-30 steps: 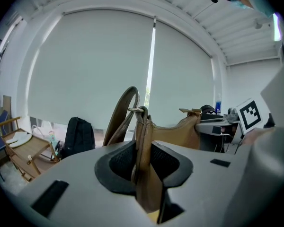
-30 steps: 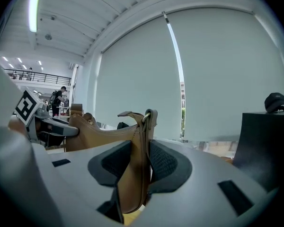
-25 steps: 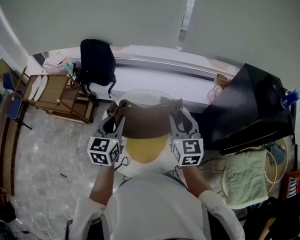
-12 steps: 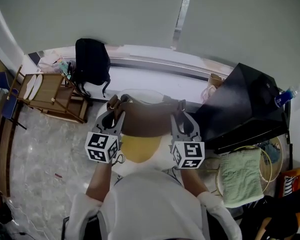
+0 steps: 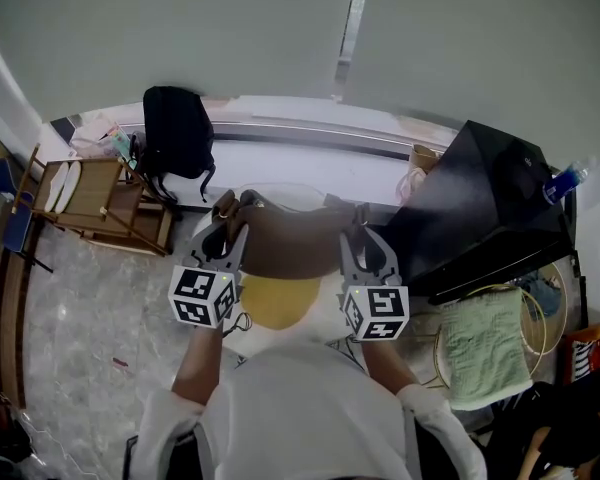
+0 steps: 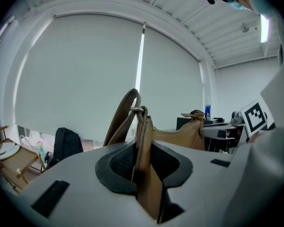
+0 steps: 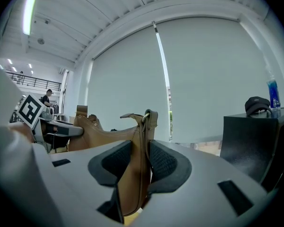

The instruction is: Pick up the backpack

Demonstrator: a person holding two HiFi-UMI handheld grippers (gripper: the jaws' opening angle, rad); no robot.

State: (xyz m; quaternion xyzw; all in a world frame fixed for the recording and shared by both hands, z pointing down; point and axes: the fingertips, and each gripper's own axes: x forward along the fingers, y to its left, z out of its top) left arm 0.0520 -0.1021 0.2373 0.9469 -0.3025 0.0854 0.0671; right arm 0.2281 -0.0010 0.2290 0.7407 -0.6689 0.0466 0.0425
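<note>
Backpack (image 5: pixel 177 133) far off; left hand-held gripper (image 5: pixel 228 226), right hand-held gripper (image 5: pixel 358 230) clamp brown bag (image 5: pixel 290 245) ends.

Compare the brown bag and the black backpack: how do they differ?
The bag is brown; the backpack is black. The bag is clamped at its ends by the left gripper and right gripper; the backpack stands untouched by the window ledge. Both have straps.

Overhead downward, two level close-ups, bag (image 5: pixel 295 243) shared
</note>
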